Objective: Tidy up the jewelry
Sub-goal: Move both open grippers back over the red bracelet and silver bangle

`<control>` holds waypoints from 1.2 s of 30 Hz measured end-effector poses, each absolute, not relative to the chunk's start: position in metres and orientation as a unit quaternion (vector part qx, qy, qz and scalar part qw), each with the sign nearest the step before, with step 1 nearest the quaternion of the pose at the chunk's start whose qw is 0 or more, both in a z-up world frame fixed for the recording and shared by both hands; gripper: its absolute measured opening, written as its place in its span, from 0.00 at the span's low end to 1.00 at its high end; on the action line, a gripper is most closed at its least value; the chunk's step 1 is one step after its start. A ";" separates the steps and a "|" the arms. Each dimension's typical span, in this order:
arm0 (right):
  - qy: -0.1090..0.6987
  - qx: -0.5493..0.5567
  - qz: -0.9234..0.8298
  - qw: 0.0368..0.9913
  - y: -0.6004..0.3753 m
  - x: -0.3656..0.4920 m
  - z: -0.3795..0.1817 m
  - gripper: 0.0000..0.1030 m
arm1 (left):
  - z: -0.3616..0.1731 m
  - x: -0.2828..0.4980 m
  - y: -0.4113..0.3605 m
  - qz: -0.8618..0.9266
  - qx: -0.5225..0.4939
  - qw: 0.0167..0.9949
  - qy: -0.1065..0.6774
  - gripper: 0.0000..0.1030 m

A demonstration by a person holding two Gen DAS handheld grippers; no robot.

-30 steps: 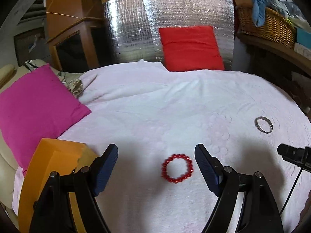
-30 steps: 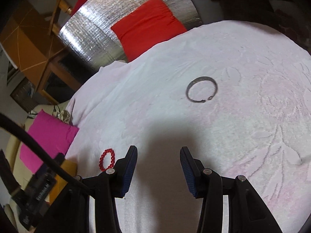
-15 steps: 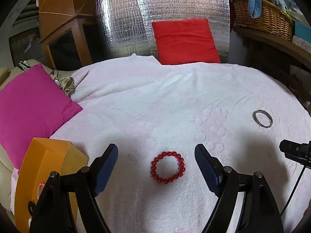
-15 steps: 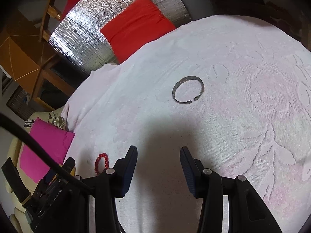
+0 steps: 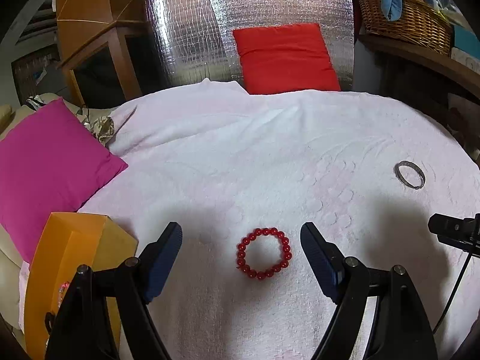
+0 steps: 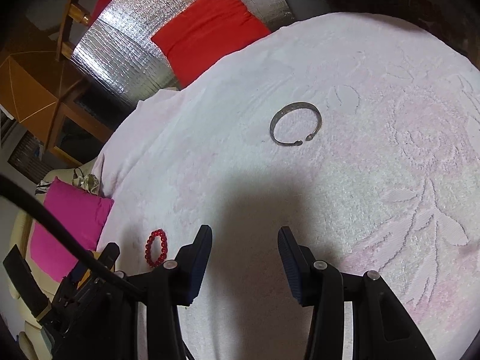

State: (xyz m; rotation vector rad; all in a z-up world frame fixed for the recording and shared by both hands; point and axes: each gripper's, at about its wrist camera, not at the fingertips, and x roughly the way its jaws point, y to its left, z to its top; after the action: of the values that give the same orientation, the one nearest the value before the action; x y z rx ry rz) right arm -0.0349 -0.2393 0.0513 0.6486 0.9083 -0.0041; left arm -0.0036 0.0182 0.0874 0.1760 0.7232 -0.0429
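Since a second ago the left gripper [image 5: 241, 241] has drawn back a little, so the red bead bracelet [image 5: 264, 253] now lies squarely between its two spread fingers instead of just ahead of them, flat on the white bedspread [image 5: 240, 156] and touched by neither finger. Both fingers stand wide apart, released, holding nothing. The right gripper [image 6: 244, 241] is likewise released, its fingers parted over bare bedspread, with the silver bangle [image 6: 295, 127] lying well ahead of it, its gap turned toward the camera.

Only the left wrist view shows the orange box [image 5: 64, 265] at the near left edge, partly hidden behind the left finger, and the wicker basket [image 5: 405, 19] on a shelf at far right; the bangle [image 5: 409, 174] there is small, off to the right. Only the right wrist view shows the bangle's open ends and the raised leaf pattern in the cloth; the bracelet [image 6: 156, 247] appears there at the near left, beside the dark body of the left gripper. Both views show the pink cushion [image 5: 45, 162] at left and the red cushion [image 5: 285, 57] against silver foil at the far side.
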 end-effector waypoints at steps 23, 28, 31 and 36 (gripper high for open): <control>0.425 0.302 -0.002 0.853 -0.243 -0.038 0.056 0.48 | 0.088 -0.007 0.013 -0.025 0.101 0.932 0.346 0.79; 0.425 0.296 -0.007 0.855 -0.246 -0.038 0.055 0.48 | 0.089 -0.007 0.012 -0.025 0.100 0.933 0.345 0.79; 0.423 0.298 -0.009 0.856 -0.250 -0.039 0.056 0.48 | 0.089 -0.008 0.010 -0.026 0.102 0.933 0.344 0.79; 0.417 0.293 -0.013 0.860 -0.254 -0.041 0.058 0.48 | 0.088 -0.009 0.007 -0.029 0.110 0.933 0.342 0.79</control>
State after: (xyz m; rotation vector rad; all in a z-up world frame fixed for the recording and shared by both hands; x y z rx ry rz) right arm -0.0408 -0.2537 0.0584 0.6139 0.8755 -0.0283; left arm -0.0087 0.0074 0.0881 0.2250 0.7003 -0.0595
